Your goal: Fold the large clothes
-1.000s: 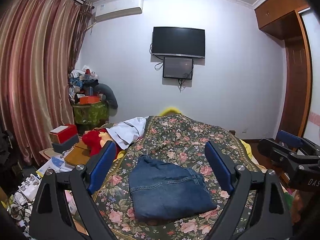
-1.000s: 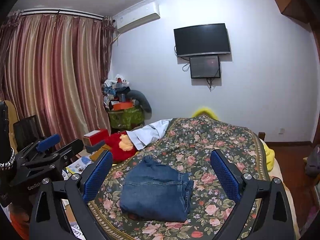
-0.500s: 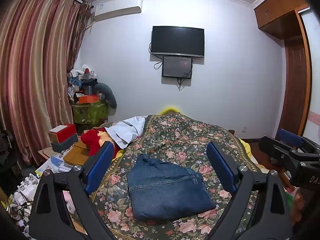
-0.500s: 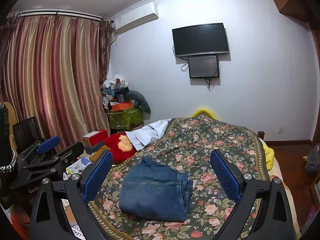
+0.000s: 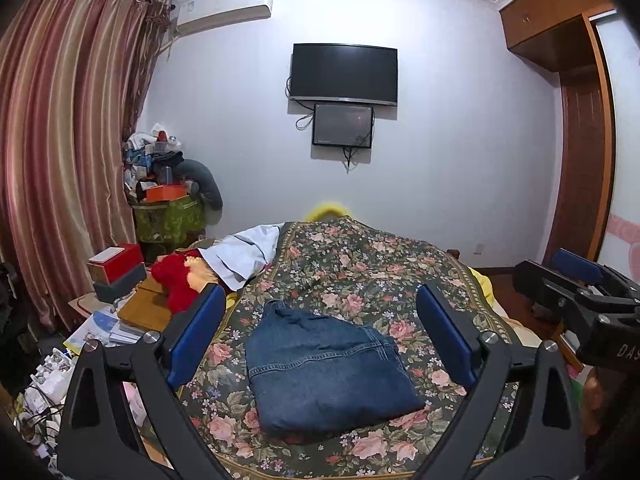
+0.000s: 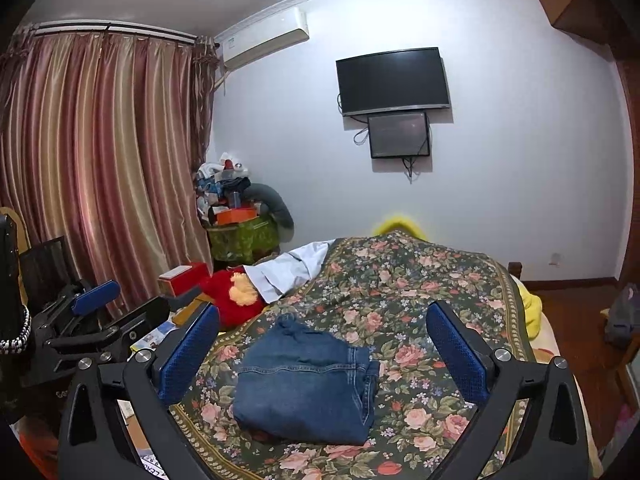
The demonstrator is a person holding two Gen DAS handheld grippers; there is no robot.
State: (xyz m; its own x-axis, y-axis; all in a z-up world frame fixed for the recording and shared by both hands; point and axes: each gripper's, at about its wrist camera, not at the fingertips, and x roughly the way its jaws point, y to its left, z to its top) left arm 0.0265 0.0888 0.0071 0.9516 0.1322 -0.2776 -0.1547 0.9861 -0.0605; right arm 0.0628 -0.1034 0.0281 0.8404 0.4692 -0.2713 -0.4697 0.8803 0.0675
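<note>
The folded jeans lie as a compact denim block on the floral bedspread, at about 6 o'clock on the bed, near its foot edge. Judged from that tidy shape, with the layers stacked and no leg trailing loose, the folding of this garment looks finished or nearly so; at most a last squaring-up of the edges seems left. A pale shirt lies crumpled at about 10 o'clock on the bed, beside a red plush toy; whether it is next in line for folding I cannot tell.

The left gripper hangs clear of the denim with its jaws wide apart and nothing between the pads. They have just been opening a little further. The right gripper likewise stands fully apart and empty, its jaws also having just widened, with the jeans lying on the bedspread beyond it, untouched.

The left wrist view shows the brown wardrobe at 3 o'clock and the right gripper's body at its right edge. The right wrist view instead shows the stacked folds along the jeans' right side, more of the striped curtain at 9 o'clock, the left gripper's body at its left edge, and bare floor at 3 o'clock.
</note>
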